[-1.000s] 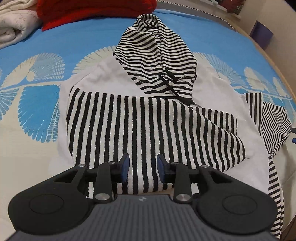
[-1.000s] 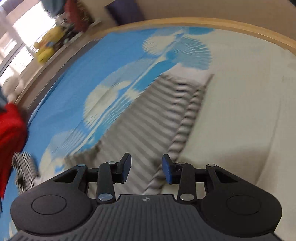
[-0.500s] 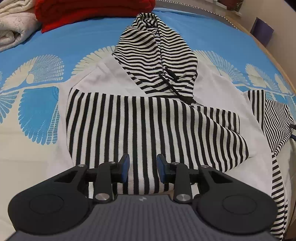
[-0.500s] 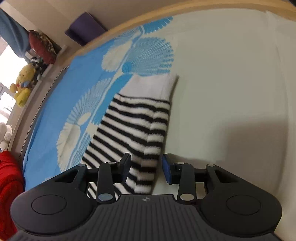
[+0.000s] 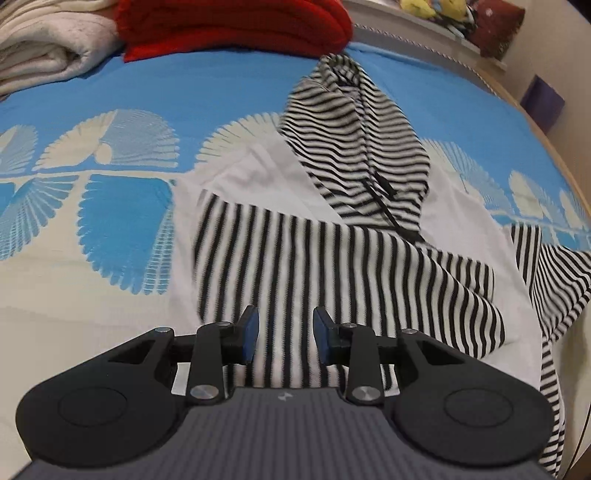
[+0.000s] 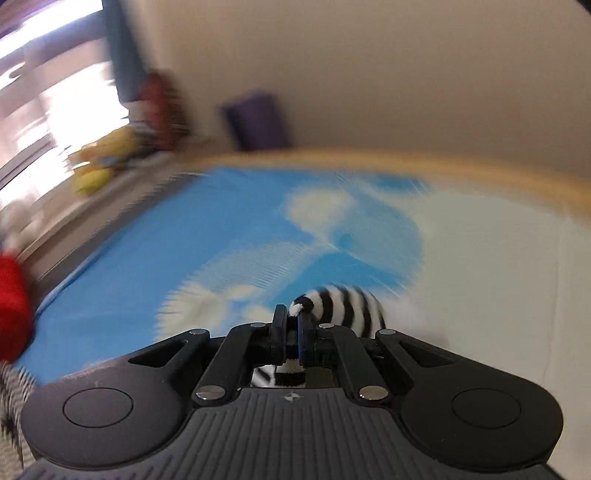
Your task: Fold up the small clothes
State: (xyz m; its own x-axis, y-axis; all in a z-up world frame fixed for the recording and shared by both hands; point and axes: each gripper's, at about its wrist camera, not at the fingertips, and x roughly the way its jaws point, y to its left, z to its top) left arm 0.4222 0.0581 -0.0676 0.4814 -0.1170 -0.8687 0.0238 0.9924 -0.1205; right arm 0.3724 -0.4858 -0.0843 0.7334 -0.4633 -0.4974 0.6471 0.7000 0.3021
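Observation:
A small black-and-white striped hoodie (image 5: pixel 332 258) lies on the bed, hood (image 5: pixel 354 147) pointing away, one striped sleeve folded across its white body. My left gripper (image 5: pixel 284 332) is open and empty, hovering over the hoodie's near hem. The other sleeve (image 5: pixel 554 273) lies bunched and partly raised at the right. In the right wrist view my right gripper (image 6: pixel 291 325) is shut on that striped sleeve (image 6: pixel 343 310) near its cuff and holds it raised above the bed. The view is blurred by motion.
The bedspread (image 5: pixel 110 206) is blue and cream with fan patterns. A red folded blanket (image 5: pixel 229 26) and a cream one (image 5: pixel 48 48) lie at the far side. A wooden bed edge (image 6: pixel 406 162), a purple box (image 6: pixel 255 118) and soft toys (image 6: pixel 99 166) lie beyond.
My right gripper has closed on the striped sleeve and lifted it, swinging upward. My left gripper has drifted slightly and stayed open over the hem.

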